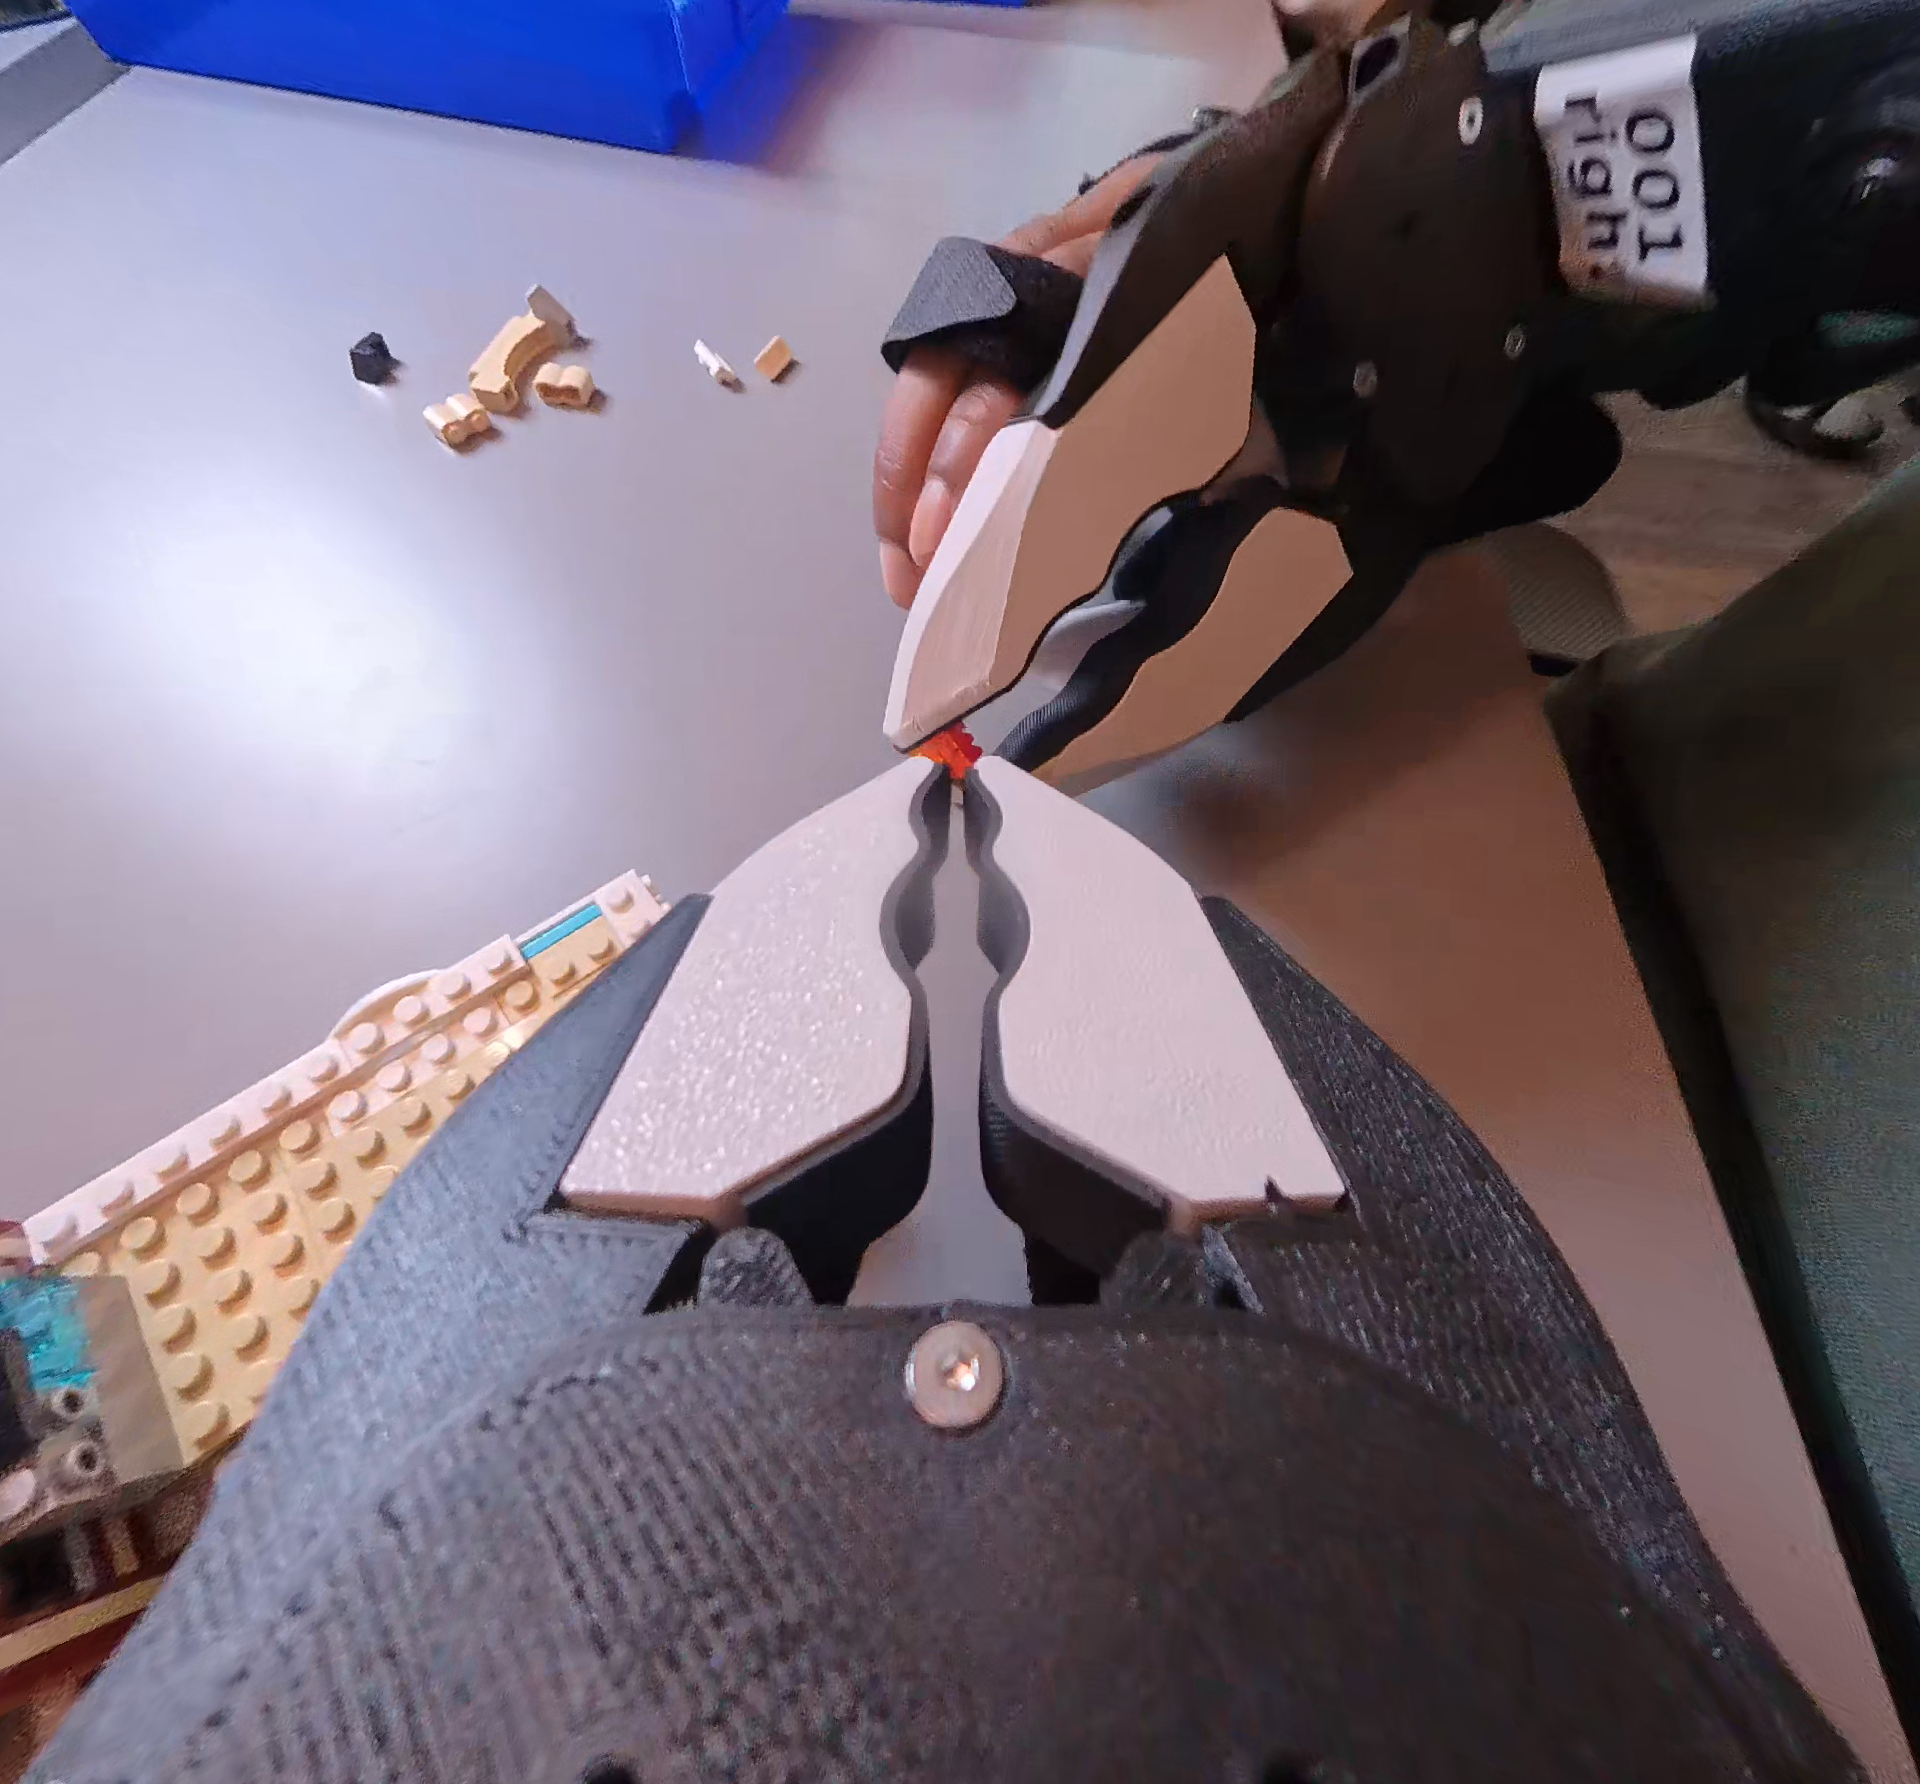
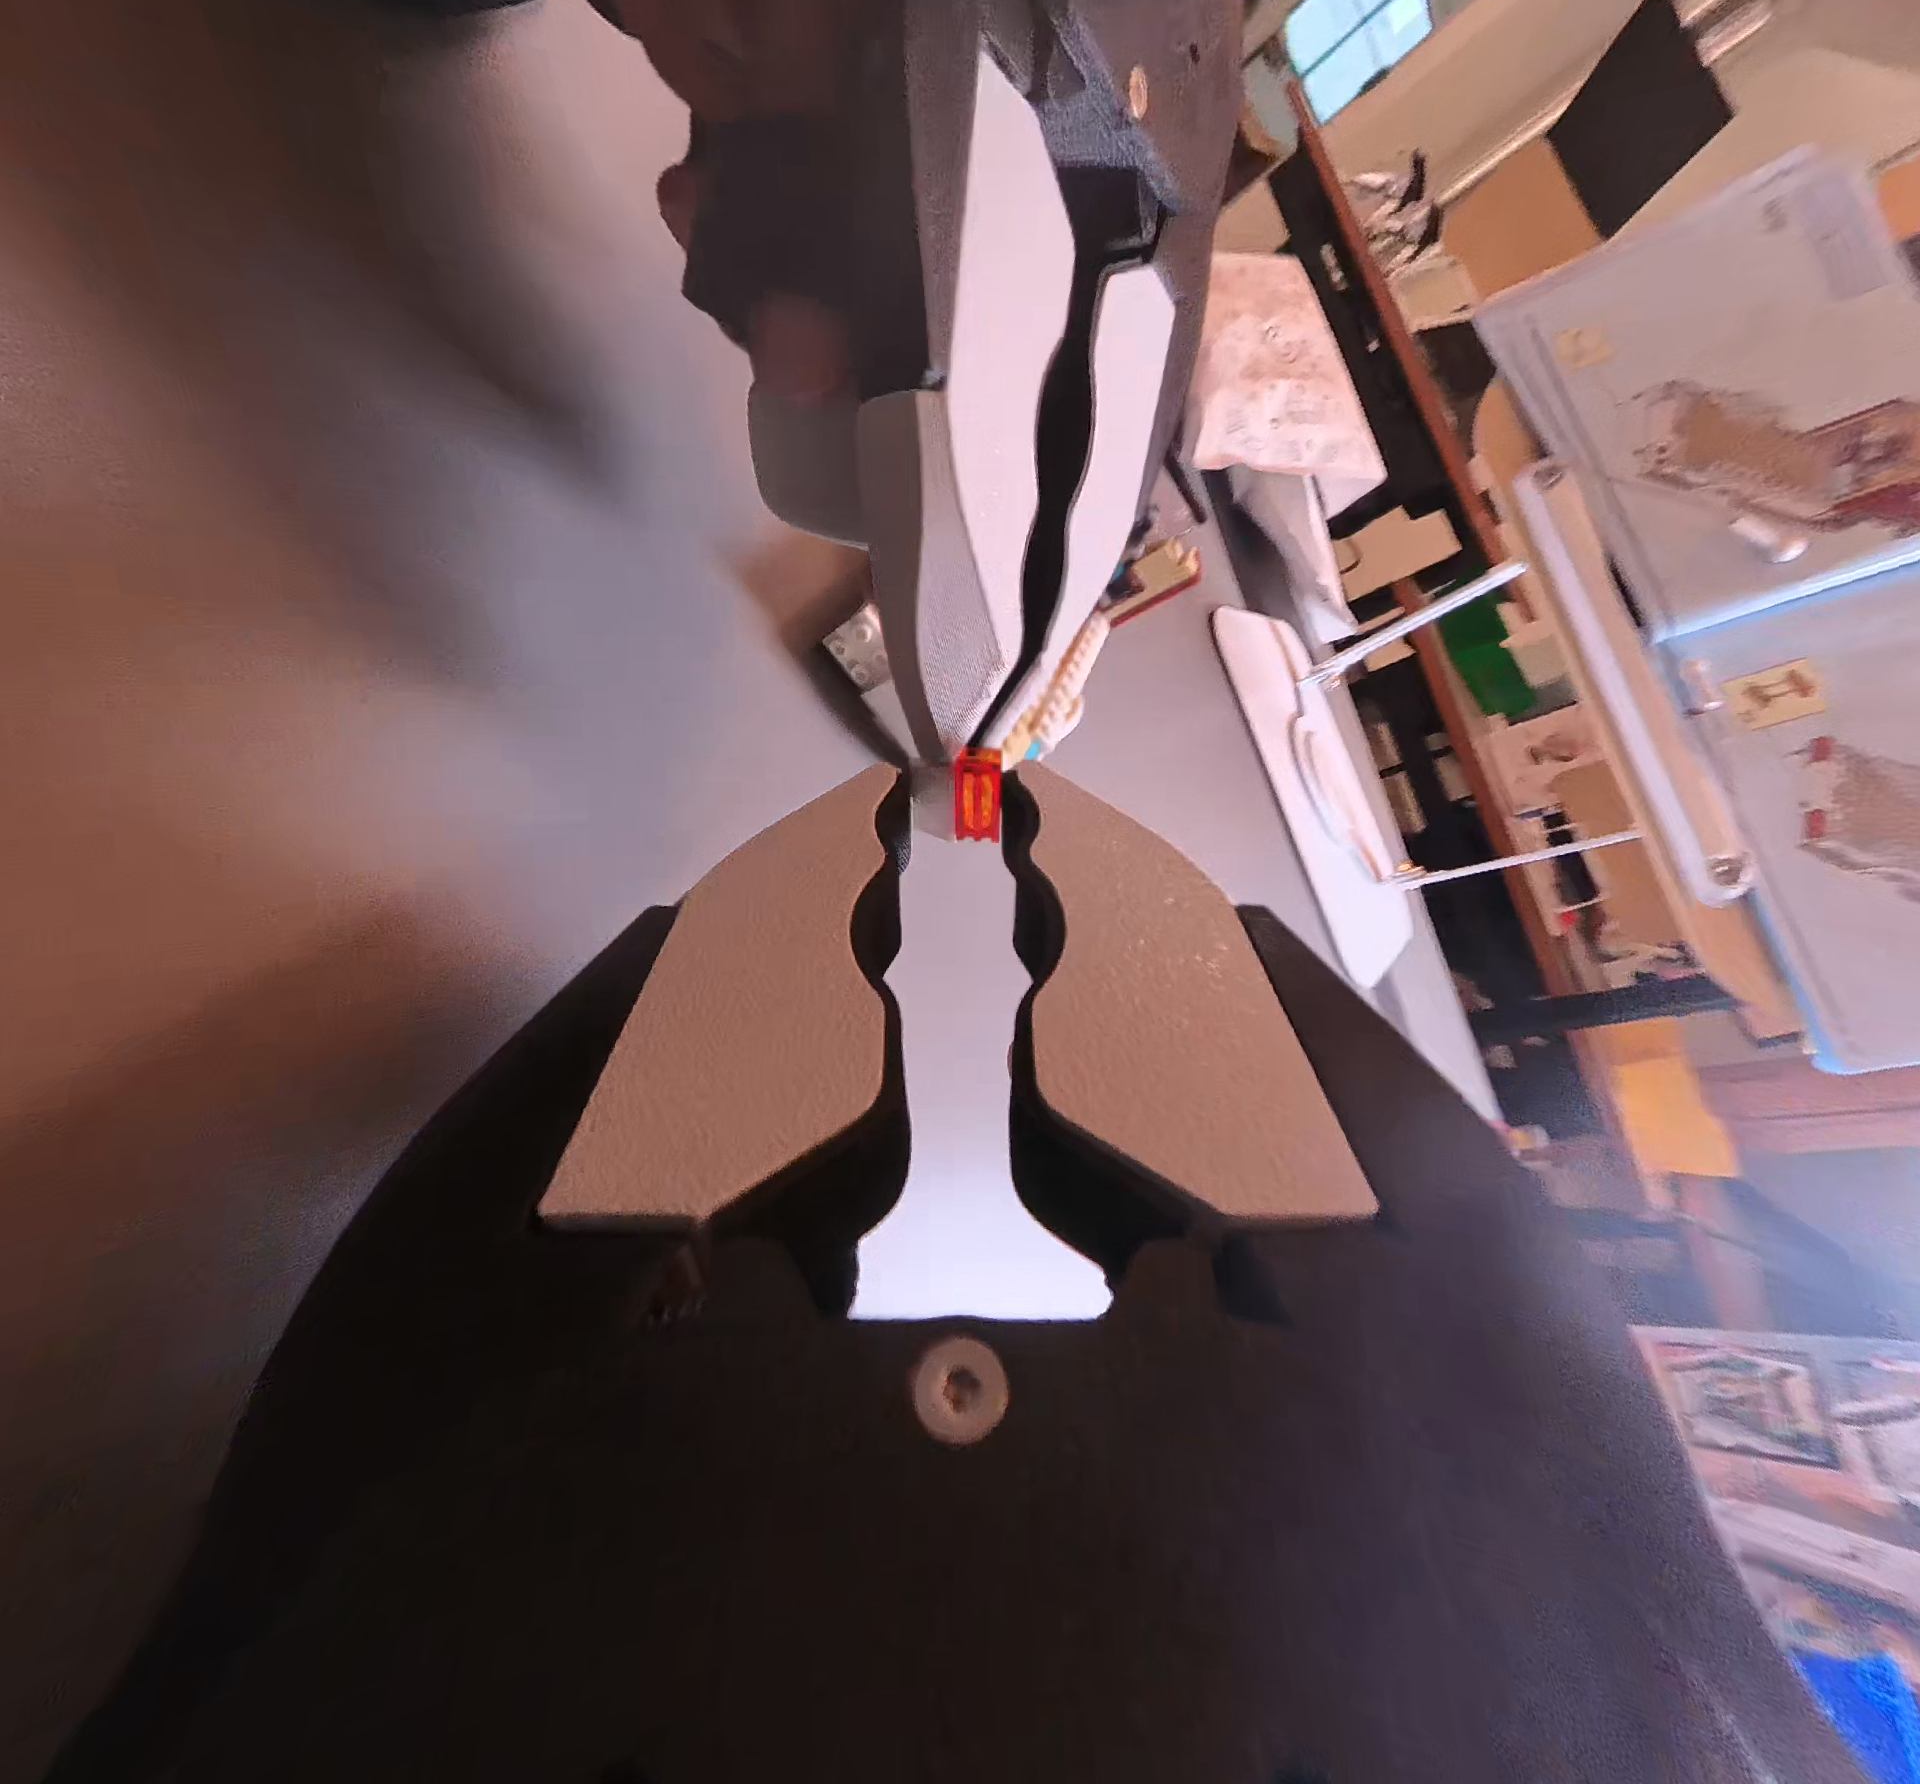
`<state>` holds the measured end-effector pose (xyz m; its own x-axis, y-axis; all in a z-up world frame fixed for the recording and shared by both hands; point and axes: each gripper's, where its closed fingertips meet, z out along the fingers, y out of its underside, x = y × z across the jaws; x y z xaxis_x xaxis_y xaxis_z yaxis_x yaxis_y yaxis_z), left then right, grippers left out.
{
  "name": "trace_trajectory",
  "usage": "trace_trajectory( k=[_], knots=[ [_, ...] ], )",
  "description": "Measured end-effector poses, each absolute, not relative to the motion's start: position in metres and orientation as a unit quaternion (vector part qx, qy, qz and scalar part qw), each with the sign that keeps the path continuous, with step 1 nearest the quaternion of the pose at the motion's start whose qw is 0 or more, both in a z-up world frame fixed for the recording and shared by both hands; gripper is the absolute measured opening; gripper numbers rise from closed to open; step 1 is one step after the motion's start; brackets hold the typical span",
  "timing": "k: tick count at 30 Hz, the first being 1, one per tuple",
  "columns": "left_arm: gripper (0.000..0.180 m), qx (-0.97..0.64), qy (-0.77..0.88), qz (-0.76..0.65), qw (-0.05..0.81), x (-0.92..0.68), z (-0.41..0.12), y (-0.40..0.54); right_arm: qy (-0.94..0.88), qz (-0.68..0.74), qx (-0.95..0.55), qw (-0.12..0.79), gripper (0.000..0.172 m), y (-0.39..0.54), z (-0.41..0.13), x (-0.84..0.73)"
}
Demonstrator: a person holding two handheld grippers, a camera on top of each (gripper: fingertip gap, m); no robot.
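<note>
Left wrist view shows my left gripper [image 1: 951,770] and right gripper [image 1: 961,732] both pinching one tiny, light, rigid, slippery orange brick piece [image 1: 948,753], best held across its flat sides.

My right gripper [image 2: 956,804] is closed on a small piece, white on one side and red-orange on the other [image 2: 977,807], right at the fingertips, one pad against each side. From above, my left gripper [image 2: 961,758] comes down tip to tip with mine, its pale fingers [image 2: 956,612] drawn together and touching the top of the same piece. Just behind it, a strip of tan and white bricks [image 2: 1060,685] lies on the grey table [image 2: 1143,778]. Off to the right, a white tray [image 2: 1309,799] sits near the table's edge, with cluttered shelves blurred beyond.
</note>
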<state>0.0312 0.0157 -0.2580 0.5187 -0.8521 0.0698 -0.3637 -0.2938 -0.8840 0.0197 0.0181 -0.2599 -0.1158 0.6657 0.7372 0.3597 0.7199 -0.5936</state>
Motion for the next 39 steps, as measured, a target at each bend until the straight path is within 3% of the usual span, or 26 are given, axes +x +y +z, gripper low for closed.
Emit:
trace_trajectory(
  k=[14, 16, 24, 31, 36, 39],
  knots=[
    [0.0, -0.763, 0.409, -0.244, 0.437, 0.022, -0.268, 0.024, -0.714, 0.22, -0.493, 0.447, 0.019, 0.049, -0.279, 0.037],
    [0.012, -0.765, 0.408, -0.24, 0.438, 0.023, -0.269, 0.026, -0.723, 0.201, -0.509, 0.421, 0.024, 0.053, -0.291, 0.039],
    [0.012, -0.758, 0.431, -0.21, 0.441, 0.019, -0.272, 0.025, -0.691, 0.233, -0.557, 0.396, 0.028, 0.067, -0.288, 0.045],
    [0.016, -0.75, 0.466, -0.198, 0.425, 0.024, -0.279, 0.016, -0.717, 0.295, -0.553, 0.304, 0.023, 0.053, -0.286, 0.061],
    [0.018, -0.749, 0.477, -0.185, 0.42, 0.021, -0.279, 0.014, -0.749, 0.214, -0.582, 0.235, 0.022, 0.047, -0.309, 0.059],
    [0.019, -0.746, 0.479, -0.178, 0.427, 0.018, -0.274, 0.012, -0.734, 0.226, -0.608, 0.202, 0.011, 0.043, -0.312, 0.055]
  ],
)
